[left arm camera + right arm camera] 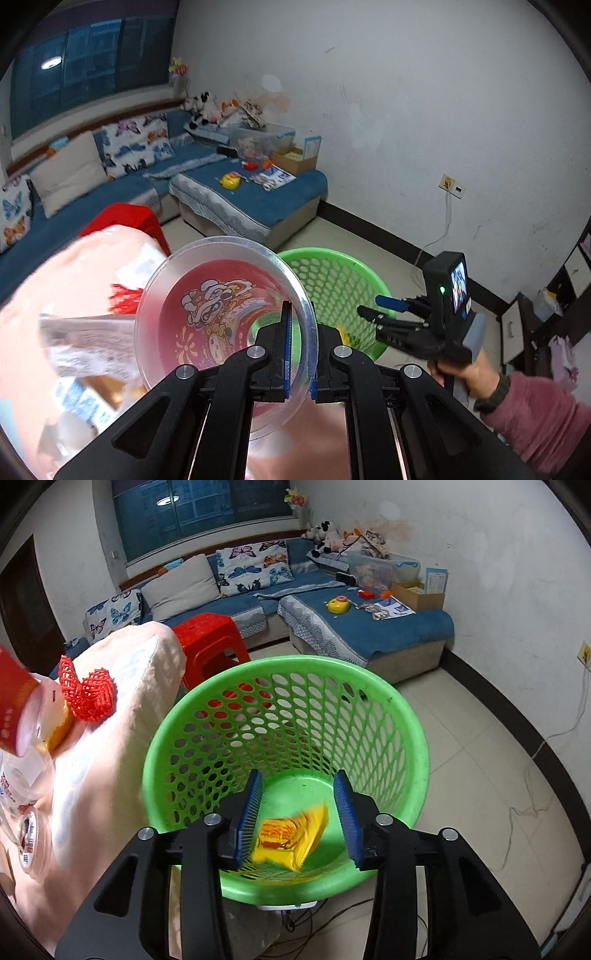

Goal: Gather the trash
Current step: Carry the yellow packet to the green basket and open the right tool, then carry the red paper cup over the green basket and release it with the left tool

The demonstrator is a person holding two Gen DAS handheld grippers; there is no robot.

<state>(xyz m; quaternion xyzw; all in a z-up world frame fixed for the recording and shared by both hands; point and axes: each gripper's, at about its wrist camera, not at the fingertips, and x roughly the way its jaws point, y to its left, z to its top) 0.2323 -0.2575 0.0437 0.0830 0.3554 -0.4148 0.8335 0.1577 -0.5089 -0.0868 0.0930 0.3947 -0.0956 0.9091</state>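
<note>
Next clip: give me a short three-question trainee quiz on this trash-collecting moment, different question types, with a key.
1. True or false: the left gripper is shut on the rim of a clear plastic cup.
2. Multiple choice: the yellow wrapper is A) on the sofa, B) inside the green basket, C) clamped in the right gripper.
3. Fill in: the right gripper is ____ (open/shut).

Key: 1 true; 2 B; 3 open.

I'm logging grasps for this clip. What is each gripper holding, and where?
Left gripper: clear plastic cup, jaws pinching its rim. Right gripper: nothing, jaws open above the green basket.
</note>
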